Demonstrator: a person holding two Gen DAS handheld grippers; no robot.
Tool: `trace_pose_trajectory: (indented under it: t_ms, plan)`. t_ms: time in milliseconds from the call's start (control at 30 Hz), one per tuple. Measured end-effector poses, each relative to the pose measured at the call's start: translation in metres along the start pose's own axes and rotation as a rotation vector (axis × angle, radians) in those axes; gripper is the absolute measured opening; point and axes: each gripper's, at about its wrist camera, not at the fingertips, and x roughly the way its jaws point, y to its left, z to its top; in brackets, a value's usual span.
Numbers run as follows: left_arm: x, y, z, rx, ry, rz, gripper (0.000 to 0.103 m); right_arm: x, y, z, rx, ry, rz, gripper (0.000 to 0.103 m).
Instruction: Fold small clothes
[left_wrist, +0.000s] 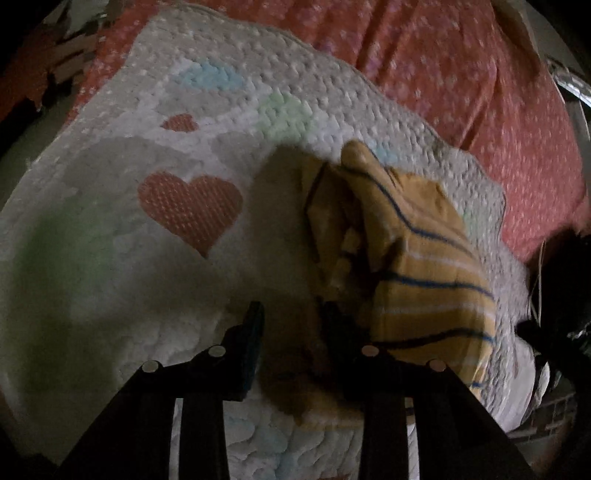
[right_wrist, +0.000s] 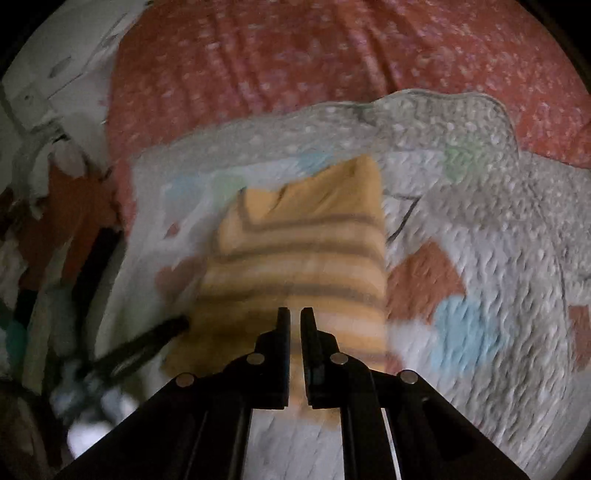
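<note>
1. Quilt (left_wrist: 110, 280) with heart patches fills the area ahead of and to the left of the left gripper (left_wrist: 291, 314); it carries nothing there, and it lies on a red dotted bedsheet (left_wrist: 461, 74).
2. Left gripper's jaws stand partly apart with only quilt showing in the gap; the pads press on nothing.
3. Yellow striped garment (left_wrist: 424, 258) lies bunched just to the right of the left gripper's right finger (left_wrist: 332, 321) and runs away from it, up and forward. Whether that finger touches the cloth is too dark to tell.
4. In the right wrist view the same garment (right_wrist: 306, 240) sits straight ahead of the right gripper (right_wrist: 294, 314), its long axis in line with the fingers and its stripes crossing that line.
5. Right gripper's jaws are closed to a thin slit. Striped cloth shows behind the tips, but motion blur hides whether any of it is pinched, so I cannot say it holds the garment.
6. Judged from both views, the right gripper is the better aligned for the next fold, since the near edge lies directly in front of it, while the left would have to shift rightward first.
</note>
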Motion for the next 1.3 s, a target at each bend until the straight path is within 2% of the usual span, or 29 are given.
trace_pose_trajectory:
  t_ms: [100,167,300,400,500,600,633,667,733,833,933,967,1033,1100,1133,1200,1300]
  plan:
    - [-0.005,0.003,0.004,-0.015,-0.027,0.011,0.032,0.044,-0.008,0.009,0.084,0.094,0.028,0.007]
    - [-0.006,0.004,0.006,-0.017,-0.038,0.018,0.032,0.066,-0.001,0.0,0.062,0.133,0.03,0.007]
    - [-0.009,0.007,0.009,-0.025,-0.048,0.024,0.032,0.059,0.032,-0.007,-0.102,0.115,-0.034,0.007]
    - [-0.009,0.011,0.01,-0.045,-0.046,0.021,0.032,0.038,0.037,-0.001,-0.095,0.022,-0.023,0.007]
    - [-0.01,0.014,0.01,-0.057,-0.047,0.025,0.032,0.037,0.035,0.006,-0.04,-0.011,0.001,0.007]
    - [-0.008,0.015,0.009,-0.061,-0.042,0.026,0.033,0.076,0.026,0.009,0.065,0.05,0.061,0.007]
    - [-0.007,0.015,0.009,-0.062,-0.039,0.025,0.033,0.092,0.02,0.003,0.103,0.089,0.092,0.007]
    - [-0.007,0.015,0.01,-0.063,-0.037,0.025,0.033,0.101,0.013,-0.004,0.142,0.086,0.133,0.005]
    - [-0.007,0.014,0.01,-0.062,-0.036,0.022,0.033,0.098,0.007,-0.01,0.177,0.048,0.172,0.004]
    - [-0.007,0.013,0.01,-0.057,-0.04,0.018,0.033,0.083,0.002,0.001,0.188,0.073,0.213,0.006]
    - [-0.008,0.013,0.011,-0.057,-0.043,0.018,0.033,0.054,-0.017,0.005,0.252,-0.006,0.27,0.007]
    - [-0.008,0.013,0.011,-0.06,-0.044,0.019,0.033,0.051,-0.026,0.003,0.294,-0.013,0.319,0.007]
    - [-0.008,0.015,0.012,-0.07,-0.043,0.02,0.033,0.056,-0.046,-0.011,0.422,0.009,0.439,0.008]
    - [-0.007,0.015,0.012,-0.075,-0.041,0.021,0.033,0.07,-0.068,-0.035,0.548,0.056,0.48,0.008]
    - [-0.007,0.016,0.012,-0.075,-0.041,0.022,0.033,0.077,-0.08,-0.053,0.612,0.071,0.525,0.004]
    - [-0.009,0.016,0.011,-0.075,-0.045,0.024,0.033,0.078,-0.091,-0.074,0.673,0.082,0.582,0.003]
    - [-0.012,0.018,0.012,-0.084,-0.057,0.03,0.033,0.061,-0.094,-0.089,0.667,0.099,0.562,0.004]
